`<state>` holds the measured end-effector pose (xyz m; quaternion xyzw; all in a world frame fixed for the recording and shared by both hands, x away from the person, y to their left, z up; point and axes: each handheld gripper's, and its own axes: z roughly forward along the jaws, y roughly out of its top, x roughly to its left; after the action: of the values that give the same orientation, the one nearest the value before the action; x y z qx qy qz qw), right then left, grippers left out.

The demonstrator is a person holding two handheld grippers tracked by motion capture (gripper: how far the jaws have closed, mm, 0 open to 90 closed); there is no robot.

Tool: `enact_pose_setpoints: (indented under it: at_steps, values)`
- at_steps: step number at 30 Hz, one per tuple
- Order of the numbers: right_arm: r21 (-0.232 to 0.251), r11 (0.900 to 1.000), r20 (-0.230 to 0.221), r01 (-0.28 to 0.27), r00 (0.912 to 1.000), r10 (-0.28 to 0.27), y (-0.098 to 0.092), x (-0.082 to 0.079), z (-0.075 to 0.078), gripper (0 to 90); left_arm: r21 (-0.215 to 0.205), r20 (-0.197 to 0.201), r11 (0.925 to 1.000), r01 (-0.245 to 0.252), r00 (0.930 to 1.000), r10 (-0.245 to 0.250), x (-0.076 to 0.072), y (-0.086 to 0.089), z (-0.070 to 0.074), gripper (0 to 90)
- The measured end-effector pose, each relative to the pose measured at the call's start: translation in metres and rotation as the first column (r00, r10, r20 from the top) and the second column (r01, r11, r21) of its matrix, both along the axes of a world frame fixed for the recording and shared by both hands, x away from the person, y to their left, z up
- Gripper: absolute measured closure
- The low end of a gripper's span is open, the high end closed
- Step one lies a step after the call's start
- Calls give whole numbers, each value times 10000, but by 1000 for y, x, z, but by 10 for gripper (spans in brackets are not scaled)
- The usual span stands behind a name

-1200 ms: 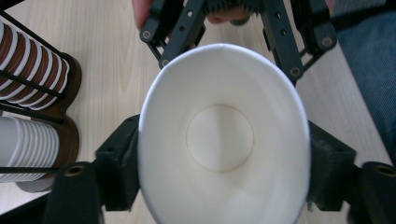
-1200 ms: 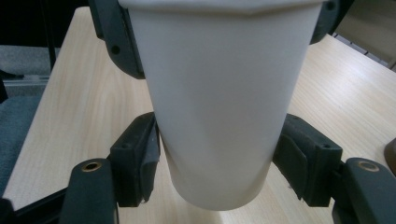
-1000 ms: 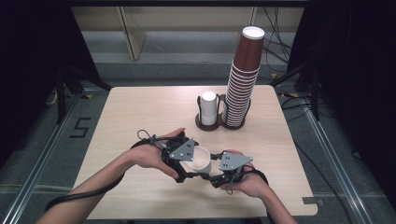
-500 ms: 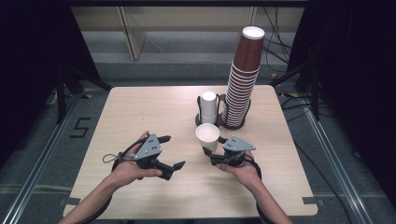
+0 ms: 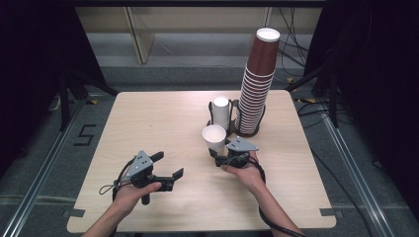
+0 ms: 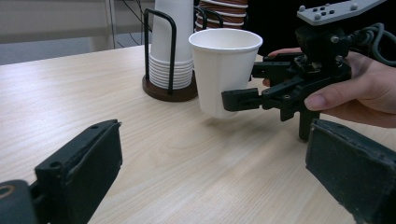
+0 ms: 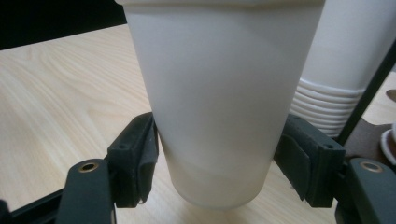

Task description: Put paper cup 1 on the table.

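- High view: your right gripper (image 5: 216,159) grasps the white paper cup (image 5: 214,139) near its lower part and keeps it upright, just at 7 o'clock from the wire holder (image 5: 213,106) with the white cup stack (image 5: 221,111).
- High view: the tall stack of brown cups (image 5: 256,89) stands just at 3 o'clock of that holder, on the far right part of the wooden table (image 5: 148,123).
- High view: your left gripper (image 5: 167,165) is well apart from the cup, at about 8 o'clock from it, low over the table. Its jaws are spread wide and nothing is between them; they have just been opening.
- Left gripper view: the two black jaws stand far apart at the bottom corners, released. Beyond them, at 12 o'clock, you see the white paper cup (image 6: 224,70) clamped by the right gripper (image 6: 243,86), with its bottom a little above the table (image 6: 93,93).
- Right gripper view: the white paper cup (image 7: 215,102) sits between the two pads (image 7: 140,158), which press its lower wall from both sides. The white cup stack (image 7: 345,60) is at 2 o'clock behind it.
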<state>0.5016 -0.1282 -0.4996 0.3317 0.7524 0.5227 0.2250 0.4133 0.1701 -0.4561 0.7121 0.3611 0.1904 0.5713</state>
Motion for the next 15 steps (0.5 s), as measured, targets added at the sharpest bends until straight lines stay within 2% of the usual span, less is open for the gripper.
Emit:
enact_pose_setpoints:
  at_steps: [1, 3, 4, 5, 6, 8, 9, 12, 13, 15]
  values:
    - [-112, 9999, 115, -26, 9999, 27, 1, 3, -1, 331, -26, -28, 10000, -24, 10000, 24, 0, 0, 0, 34]
    - [-261, 9997, -76, -2, 10000, 0, 5, 8, -4, 332, -78, -18, 10000, -43, 10000, 43, 1, 0, -2, 35]
    - [-321, 9993, -243, 181, 9995, -189, 6, 9, -5, 332, -36, -69, 9999, -100, 9999, 100, 1, 0, -2, 35]
    - [-197, 9998, -235, 86, 9997, -91, 8, 11, -6, 332, -41, -78, 9999, -95, 9999, 95, 1, 0, -3, 36]
    - [-339, 9992, -419, 196, 9989, -210, 10, 12, -6, 332, -11, -73, 10000, -90, 9999, 90, 1, -1, -3, 36]
    - [-238, 9997, -268, 99, 9996, -105, 13, 16, -6, 331, 37, -101, 10000, -81, 9999, 81, 1, -1, -5, 36]
    - [-199, 9996, -481, 223, 9986, -232, 16, 16, -6, 331, 42, -116, 9999, -94, 9999, 94, 1, -1, -5, 36]
    - [-510, 9984, -811, 227, 9963, -268, 21, 19, -4, 330, 23, -113, 10000, -68, 9999, 68, 1, -2, -5, 36]
    - [-599, 9980, -728, 198, 9971, -242, 22, 20, -4, 330, 30, -110, 10000, -64, 9999, 64, 1, -2, -5, 36]
    - [-806, 9965, -900, 229, 9955, -302, 24, 21, -5, 329, 22, -112, 10000, -76, 9999, 76, 1, -2, -5, 36]
